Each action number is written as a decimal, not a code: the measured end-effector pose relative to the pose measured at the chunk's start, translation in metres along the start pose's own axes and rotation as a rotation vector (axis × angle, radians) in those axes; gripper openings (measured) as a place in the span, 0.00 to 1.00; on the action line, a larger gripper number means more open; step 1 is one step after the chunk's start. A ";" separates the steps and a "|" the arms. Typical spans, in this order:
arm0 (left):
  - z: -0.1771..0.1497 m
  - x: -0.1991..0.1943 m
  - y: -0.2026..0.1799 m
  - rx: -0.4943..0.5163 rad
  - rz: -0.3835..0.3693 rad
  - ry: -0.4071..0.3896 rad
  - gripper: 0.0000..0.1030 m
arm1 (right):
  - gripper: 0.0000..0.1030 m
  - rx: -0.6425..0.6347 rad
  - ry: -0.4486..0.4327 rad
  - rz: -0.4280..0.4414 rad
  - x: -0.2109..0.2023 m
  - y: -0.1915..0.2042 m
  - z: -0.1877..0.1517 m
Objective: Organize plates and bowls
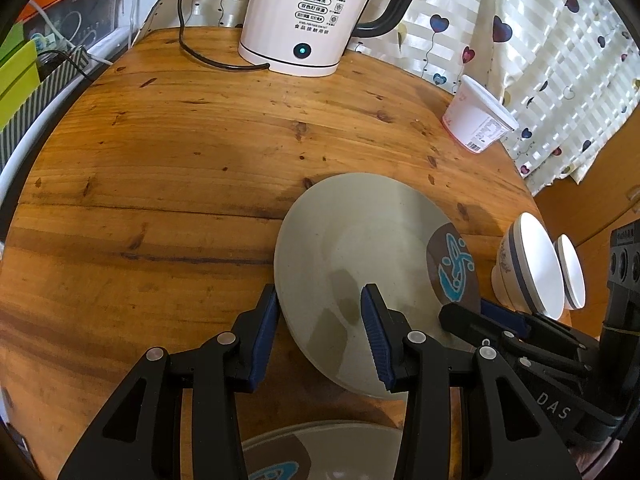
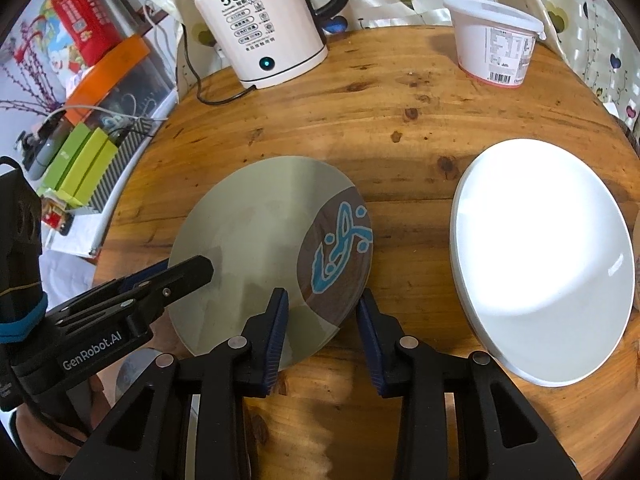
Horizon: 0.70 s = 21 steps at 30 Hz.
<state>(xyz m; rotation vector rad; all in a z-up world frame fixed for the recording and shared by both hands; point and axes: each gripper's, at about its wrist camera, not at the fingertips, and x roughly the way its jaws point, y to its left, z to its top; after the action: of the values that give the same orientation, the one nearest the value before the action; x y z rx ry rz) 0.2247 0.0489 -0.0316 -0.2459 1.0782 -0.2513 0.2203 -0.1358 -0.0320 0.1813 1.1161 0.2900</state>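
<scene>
A grey plate (image 1: 360, 240) with a brown patch and a blue fish drawing lies on the round wooden table (image 1: 160, 160). My left gripper (image 1: 320, 292) straddles its left rim, with the outer pad against the edge and the inner finger down on the plate's face. My right gripper (image 2: 324, 296) holds the opposite rim of the same plate (image 2: 260, 232) in the same way. Each gripper also shows in the other's view: the right gripper (image 1: 466, 308) and the left gripper (image 2: 188, 266). A second patterned plate (image 1: 288, 452) lies under my left gripper. A white bowl (image 2: 540, 268) sits to the right.
A white electric kettle (image 2: 260, 28) with a black cord stands at the table's back, and a white lidded tub (image 2: 496, 40) stands at the back right. Two white bowls (image 1: 528, 268) sit near the right edge. Boxes (image 2: 80, 164) crowd the left side beyond the table. A person's hand (image 2: 52, 440) holds the left gripper.
</scene>
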 end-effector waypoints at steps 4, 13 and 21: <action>-0.003 -0.004 0.000 -0.005 0.000 -0.004 0.42 | 0.33 -0.006 -0.005 0.001 -0.003 0.001 -0.001; -0.009 -0.023 -0.002 -0.012 0.002 -0.036 0.42 | 0.33 -0.024 -0.021 0.011 -0.013 0.008 -0.005; -0.020 -0.039 -0.004 -0.021 0.014 -0.057 0.42 | 0.33 -0.042 -0.032 0.023 -0.024 0.015 -0.011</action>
<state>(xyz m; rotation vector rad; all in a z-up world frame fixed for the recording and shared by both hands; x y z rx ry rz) 0.1893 0.0564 -0.0065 -0.2628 1.0266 -0.2198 0.1982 -0.1291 -0.0117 0.1607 1.0759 0.3294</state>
